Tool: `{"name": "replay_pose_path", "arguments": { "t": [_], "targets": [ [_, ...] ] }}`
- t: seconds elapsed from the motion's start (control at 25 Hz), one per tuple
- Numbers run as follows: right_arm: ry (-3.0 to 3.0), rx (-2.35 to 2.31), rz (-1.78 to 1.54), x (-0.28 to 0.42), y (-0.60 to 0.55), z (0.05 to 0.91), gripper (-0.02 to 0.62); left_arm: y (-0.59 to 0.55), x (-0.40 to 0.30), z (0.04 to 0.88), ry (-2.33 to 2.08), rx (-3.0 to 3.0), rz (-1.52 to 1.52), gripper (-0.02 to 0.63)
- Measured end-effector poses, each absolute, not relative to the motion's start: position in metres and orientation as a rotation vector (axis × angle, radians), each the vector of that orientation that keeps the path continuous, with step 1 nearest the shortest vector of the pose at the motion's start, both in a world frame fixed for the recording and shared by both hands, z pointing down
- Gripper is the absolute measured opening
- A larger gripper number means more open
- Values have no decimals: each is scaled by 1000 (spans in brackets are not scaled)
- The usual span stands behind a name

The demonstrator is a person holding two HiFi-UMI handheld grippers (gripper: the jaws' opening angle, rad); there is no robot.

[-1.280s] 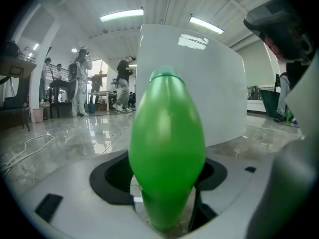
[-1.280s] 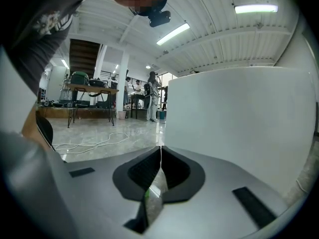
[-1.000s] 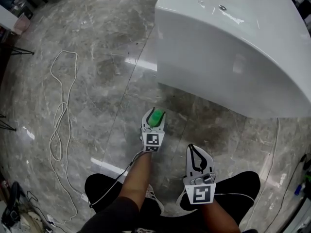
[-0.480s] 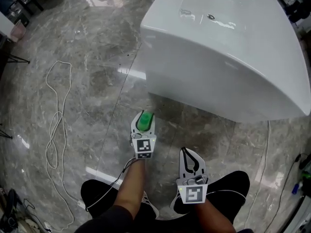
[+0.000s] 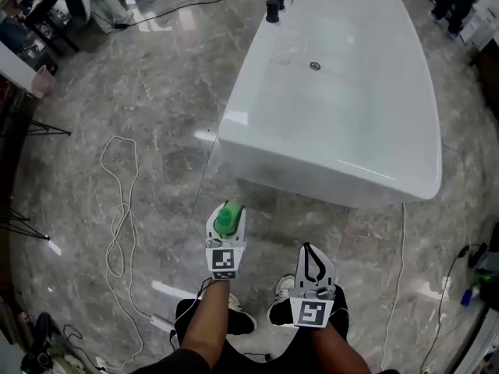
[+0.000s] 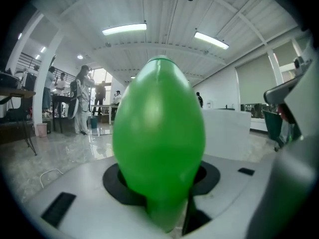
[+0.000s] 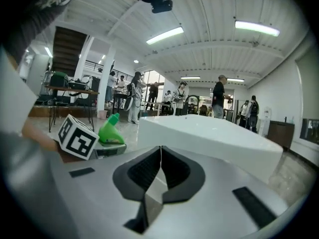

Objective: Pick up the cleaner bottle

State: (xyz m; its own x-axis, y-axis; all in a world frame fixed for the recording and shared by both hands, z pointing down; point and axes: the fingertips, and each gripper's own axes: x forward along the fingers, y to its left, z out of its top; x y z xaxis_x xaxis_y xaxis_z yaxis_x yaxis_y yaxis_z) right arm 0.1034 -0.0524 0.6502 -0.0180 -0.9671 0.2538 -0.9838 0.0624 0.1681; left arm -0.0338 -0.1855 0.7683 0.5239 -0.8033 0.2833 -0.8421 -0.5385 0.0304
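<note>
A green cleaner bottle (image 5: 227, 218) sits between the jaws of my left gripper (image 5: 226, 211), which is shut on it and held above the marble floor. In the left gripper view the bottle (image 6: 159, 138) stands upright and fills the middle, hiding the gap between the jaws. My right gripper (image 5: 311, 250) hangs to the right of it, a little nearer to me, shut with nothing in it. In the right gripper view its jaws (image 7: 160, 149) meet, and the bottle (image 7: 110, 130) shows at the left beside the left gripper's marker cube (image 7: 77, 136).
A large white bathtub (image 5: 257, 142) stands just ahead, with dark taps (image 5: 273, 8) at its far end. A white cable (image 5: 117, 209) loops on the floor to the left, and another cable (image 5: 401, 271) runs at the right. People stand far off (image 7: 219, 101).
Both grippers have risen, the left one carrying the green bottle. The floor has dropped away and the whole bathtub has come into the head view.
</note>
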Motion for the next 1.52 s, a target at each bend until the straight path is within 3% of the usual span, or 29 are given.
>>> {"name": "replay_pose_path", "arguments": {
  "t": [0.4,0.68,1.52],
  "targets": [
    [-2035,2048,107,180,-45,396,18,-173,29,449,-1356,2638,301,179],
    [-2069,2108,109,224,-28,303,18,-147,79,327,-1304,2638,291,179],
    [-1876,2339,-162,266,-140,190,18,-253,113,224,-1070,2861,179,179]
  ]
}}
